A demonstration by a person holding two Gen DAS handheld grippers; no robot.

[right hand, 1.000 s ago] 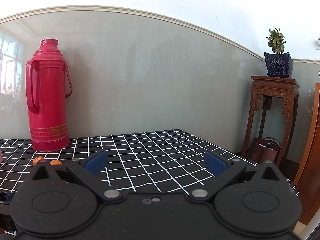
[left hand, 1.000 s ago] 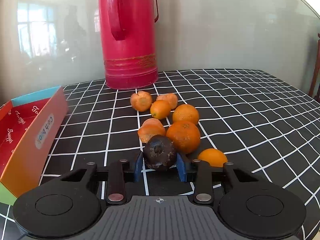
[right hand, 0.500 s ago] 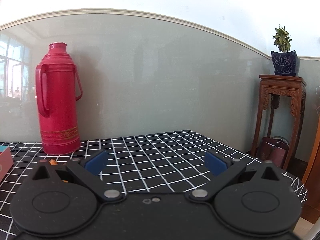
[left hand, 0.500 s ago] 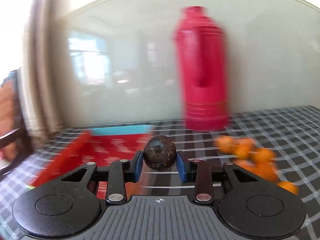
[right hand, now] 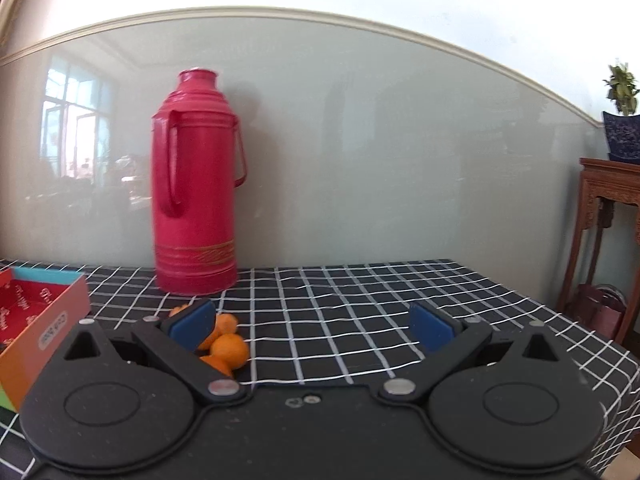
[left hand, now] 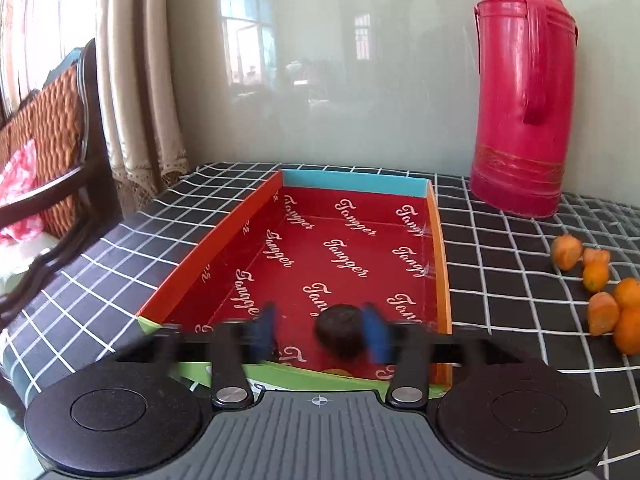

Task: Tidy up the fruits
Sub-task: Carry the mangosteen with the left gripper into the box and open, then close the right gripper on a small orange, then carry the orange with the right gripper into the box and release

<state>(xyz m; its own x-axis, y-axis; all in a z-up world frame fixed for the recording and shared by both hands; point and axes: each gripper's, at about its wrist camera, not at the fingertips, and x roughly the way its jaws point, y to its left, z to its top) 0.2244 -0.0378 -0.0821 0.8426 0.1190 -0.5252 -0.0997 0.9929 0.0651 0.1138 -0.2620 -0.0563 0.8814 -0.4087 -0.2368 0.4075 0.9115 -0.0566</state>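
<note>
Blue pads of our left gripper (left hand: pixel 320 334) have just been opening, blurred in the left wrist view, and the dark round fruit (left hand: pixel 340 330) sits between them, close against the right-hand pad and clear of the left-hand one, so we judge it released and dropping into the near end of the red printed box (left hand: pixel 362 258). A sliver of something orange shows at that box's near wall, too hidden to name. To finish this step well, we should let the jaws spread fully before drawing back, and lift straight away from the box so neither pad clips the fruit or the low green front wall. Our right gripper (right hand: pixel 316 326) stands wide open with nothing in it, hovering over the checked tablecloth (right hand: pixel 360 320); its left-hand pad overlaps the pile of oranges (right hand: pixel 228 350), which lie on the cloth to the right of the box, just beside it. Those look like the next pick, and one at the pile's edge should come away cleanest. Behind the pile, the red thermos (right hand: pixel 195 188) stands upright against the grey wall.
</note>
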